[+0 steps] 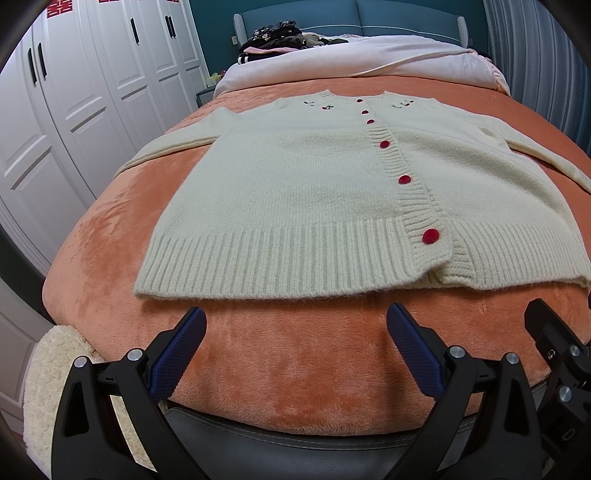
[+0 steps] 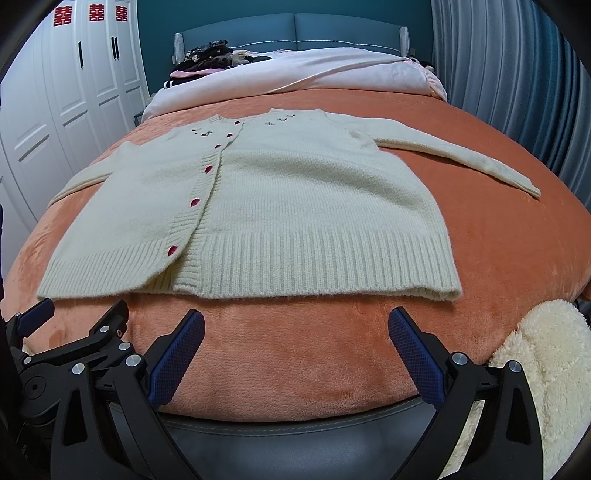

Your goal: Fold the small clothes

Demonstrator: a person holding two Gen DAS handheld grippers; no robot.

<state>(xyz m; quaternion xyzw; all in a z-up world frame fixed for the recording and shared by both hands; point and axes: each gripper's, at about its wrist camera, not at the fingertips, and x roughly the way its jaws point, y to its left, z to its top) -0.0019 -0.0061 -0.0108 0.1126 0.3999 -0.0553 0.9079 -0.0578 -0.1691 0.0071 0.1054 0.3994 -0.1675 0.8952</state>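
A cream knitted cardigan (image 1: 295,192) with red buttons lies flat and buttoned on the orange blanket (image 1: 295,362), both sleeves spread out to the sides. It also shows in the right wrist view (image 2: 295,206). My left gripper (image 1: 295,321) is open and empty, just short of the left half of the hem. My right gripper (image 2: 295,323) is open and empty, just short of the right half of the hem. The right gripper's finger shows at the right edge of the left wrist view (image 1: 543,325). The left gripper shows at the left edge of the right wrist view (image 2: 77,325).
A pile of dark clothes (image 1: 280,37) lies at the head of the bed by the blue headboard (image 2: 295,33). White wardrobe doors (image 1: 74,110) stand on the left, a grey curtain (image 2: 517,92) on the right. A fluffy cream throw (image 2: 546,369) hangs at the foot.
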